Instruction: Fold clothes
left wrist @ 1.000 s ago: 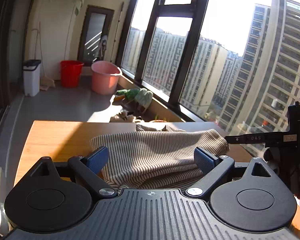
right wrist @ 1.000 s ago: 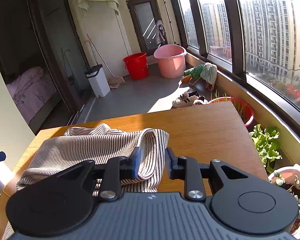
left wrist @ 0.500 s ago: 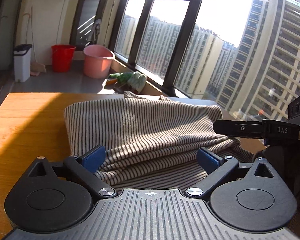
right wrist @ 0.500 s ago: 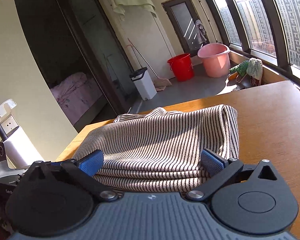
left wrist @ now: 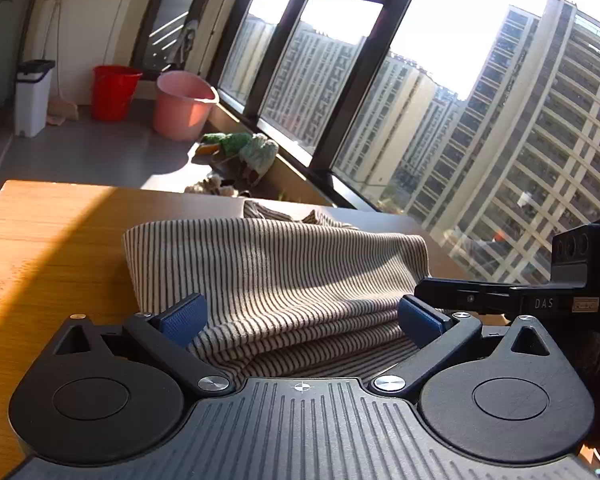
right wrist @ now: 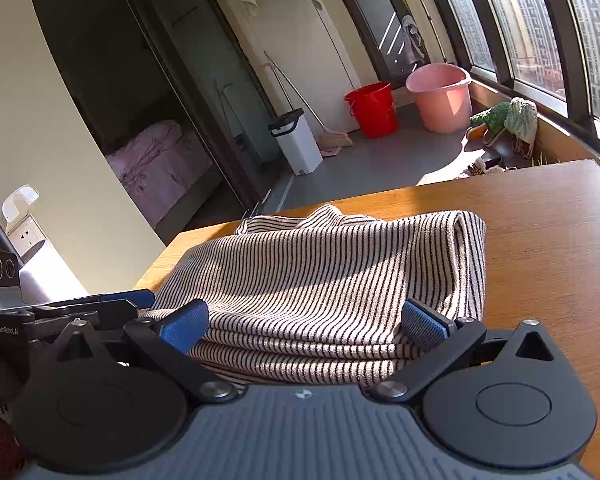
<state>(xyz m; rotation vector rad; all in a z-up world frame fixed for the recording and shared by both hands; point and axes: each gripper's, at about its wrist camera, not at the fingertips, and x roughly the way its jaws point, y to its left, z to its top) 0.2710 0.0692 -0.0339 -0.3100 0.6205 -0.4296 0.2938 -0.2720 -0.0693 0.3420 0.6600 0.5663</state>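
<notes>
A striped black-and-white garment [left wrist: 276, 264] lies folded in several layers on the wooden table [left wrist: 40, 240]. My left gripper [left wrist: 300, 316] stands wide open at the near edge of the pile, blue pads on either side and not pressing it. In the right wrist view the same garment [right wrist: 320, 272] lies between the wide-apart pads of my right gripper [right wrist: 304, 322]; its jaws are closing slightly but do not touch the cloth. Each gripper shows in the other's view: the right one [left wrist: 500, 300] at the right, the left one [right wrist: 80, 308] at the left.
The table [right wrist: 548, 232] shows bare wood right of the pile. Beyond it on the grey floor stand a pink bucket [right wrist: 440, 96], a red bucket [right wrist: 372, 108] and a white bin [right wrist: 296, 144]. Tall windows [left wrist: 340, 80] run along the right side.
My right gripper's jaws went from nearly shut at the garment's folded edge to wide apart. Both grippers came lower and closer to the pile, and the right view swung left.
</notes>
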